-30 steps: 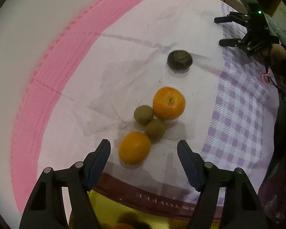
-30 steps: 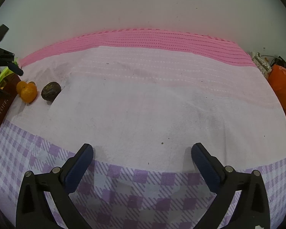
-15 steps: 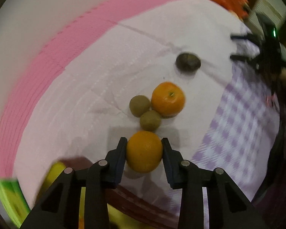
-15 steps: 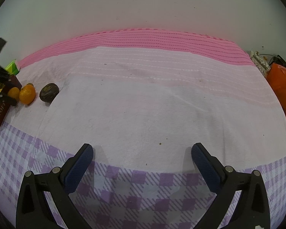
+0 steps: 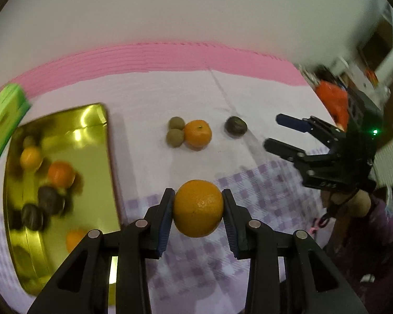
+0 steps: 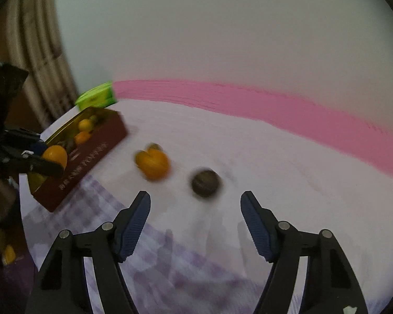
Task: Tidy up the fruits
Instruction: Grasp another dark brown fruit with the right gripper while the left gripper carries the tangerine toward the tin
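Observation:
My left gripper [image 5: 198,216] is shut on an orange [image 5: 198,208] and holds it above the cloth, right of the gold tin tray [image 5: 97,162]. The tray holds several oranges and dark fruits. On the cloth lie another orange [image 5: 197,134], two kiwis [image 5: 175,130] and a dark fruit [image 5: 235,126]. My right gripper [image 6: 195,216] is open and empty, just before the dark fruit [image 6: 205,181], with the orange [image 6: 154,166] to its left. The right gripper also shows in the left wrist view [image 5: 285,133]. The left gripper with its orange [image 6: 55,157] shows by the tray [image 6: 91,154] in the right wrist view.
A green box [image 5: 5,119] stands behind the tray. The cloth has a pink band [image 5: 170,57] along the far side and purple checks [image 5: 249,196] near me. Orange bags [image 5: 330,99] lie at the far right edge.
My left gripper closed on the near orange, lifted it and swung toward the tray. My right gripper moved left to the dark fruit and stayed open.

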Available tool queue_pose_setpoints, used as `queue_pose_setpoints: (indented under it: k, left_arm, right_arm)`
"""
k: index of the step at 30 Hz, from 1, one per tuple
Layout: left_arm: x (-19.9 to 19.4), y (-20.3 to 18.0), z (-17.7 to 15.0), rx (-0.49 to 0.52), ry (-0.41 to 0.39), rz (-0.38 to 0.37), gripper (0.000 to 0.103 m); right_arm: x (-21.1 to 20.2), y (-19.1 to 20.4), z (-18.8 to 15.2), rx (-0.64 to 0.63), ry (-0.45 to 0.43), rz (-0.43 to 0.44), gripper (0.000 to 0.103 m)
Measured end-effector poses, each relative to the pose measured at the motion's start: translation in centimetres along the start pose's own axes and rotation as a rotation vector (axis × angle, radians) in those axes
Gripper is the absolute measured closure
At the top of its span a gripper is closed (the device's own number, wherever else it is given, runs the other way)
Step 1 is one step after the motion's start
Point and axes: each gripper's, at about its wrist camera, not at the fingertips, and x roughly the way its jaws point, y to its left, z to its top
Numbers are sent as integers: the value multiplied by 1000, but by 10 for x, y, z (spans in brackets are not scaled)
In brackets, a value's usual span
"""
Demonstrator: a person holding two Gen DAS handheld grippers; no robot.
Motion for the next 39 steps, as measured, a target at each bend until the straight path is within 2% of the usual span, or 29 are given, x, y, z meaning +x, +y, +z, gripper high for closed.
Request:
queue_pose_setpoints:
  k: [2, 4, 7, 14, 15, 16, 17, 20, 22, 25, 30, 39]
  left_arm:
    - [-4, 2, -7, -48, -13, -10, 66]
    - [-7, 6, -13, -71, -18, 12, 66]
    - [-6, 5, -22, -90, -18, 7, 66]
    - [-22, 2, -25, -108, -64, 5, 66]
    - [-24, 2, -25, -114, -70, 4, 66]
    - [-27, 2, -26, -117, -77, 5, 66]
    - [-31, 2, -27, -117, -80, 7, 66]
    - [-36, 2, -30, -121, -94, 27, 66]
    - [-41, 4, -32, -134, -110, 33, 66]
    - [-50, 9, -34, -160, -146, 48, 66]
    - [-62, 22, -38, -195, -187, 116, 66]
    - [-75, 53, -53, -250, -231, 228, 66]
  right_arm:
    - [6, -5, 2, 16, -1, 2, 33]
    - [18, -14, -2, 30, 37, -20, 33]
    - [35, -28, -4, 33, 74, -28, 33]
    - [71, -23, 13, -84, 129, -35, 36]
    - [76, -23, 14, -91, 141, -31, 38]
    - [82, -22, 14, -97, 155, -25, 48]
    - [89, -21, 12, -101, 189, -11, 62]
    - [88, -13, 12, -112, 200, -23, 69]
    - [81, -8, 9, -99, 195, -36, 69]
    - [55, -2, -1, -24, 129, -32, 69]
    - [41, -1, -27, 85, 102, -91, 69]
    - [43, 4, -32, 83, 118, -146, 69]
